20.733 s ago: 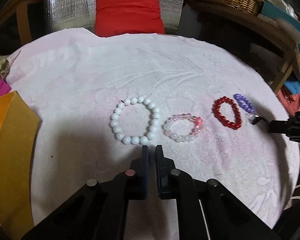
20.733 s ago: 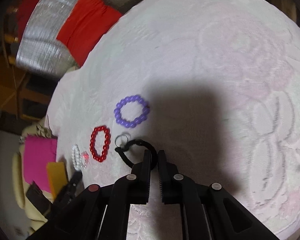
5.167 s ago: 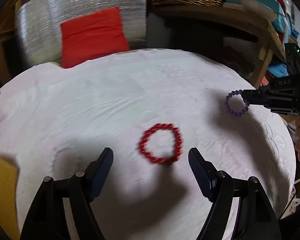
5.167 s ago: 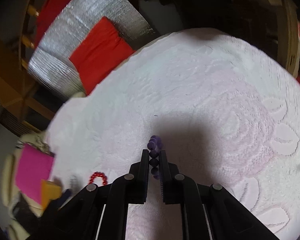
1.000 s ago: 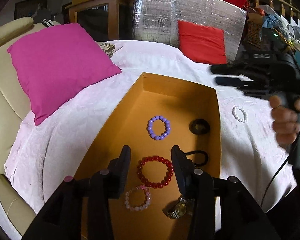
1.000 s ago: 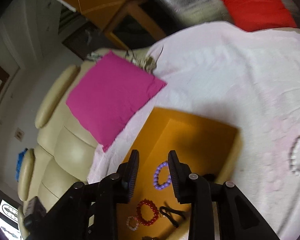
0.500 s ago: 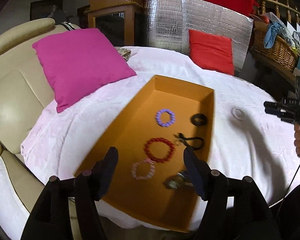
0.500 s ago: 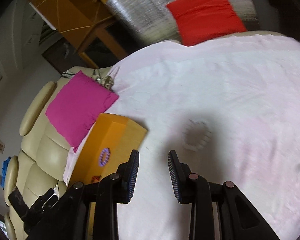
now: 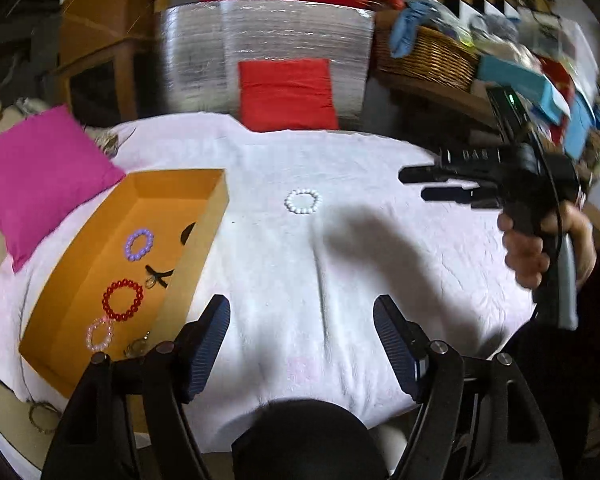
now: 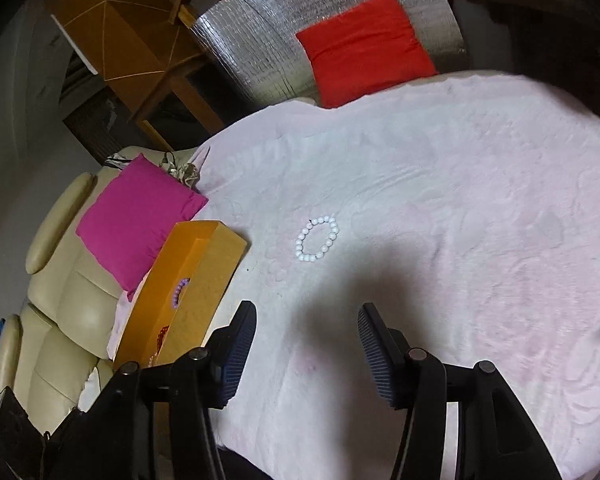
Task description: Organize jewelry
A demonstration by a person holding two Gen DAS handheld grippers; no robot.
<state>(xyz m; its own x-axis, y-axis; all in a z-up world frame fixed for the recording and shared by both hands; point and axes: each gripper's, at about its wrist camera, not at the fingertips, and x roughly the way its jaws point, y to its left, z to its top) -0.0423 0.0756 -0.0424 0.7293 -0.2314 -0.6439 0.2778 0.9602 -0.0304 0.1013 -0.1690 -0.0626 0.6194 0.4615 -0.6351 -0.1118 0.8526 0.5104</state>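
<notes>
One white bracelet (image 10: 317, 239) lies alone on your pink cloth (image 10: 440, 200), at twelve o'clock of your empty, opening right gripper (image 10: 306, 350); your left gripper (image 9: 301, 340) spreads too, holding nothing, orange box (image 9: 198, 236) at ten

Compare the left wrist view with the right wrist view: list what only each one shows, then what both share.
Only the left wrist view: the red bracelet and pink bracelet lying whole in the orange box, the wicker basket, and the right gripper, jaws opening and empty.
Only the right wrist view: the cream armchair.
Both: the white bead bracelet on the pink cloth.
</notes>
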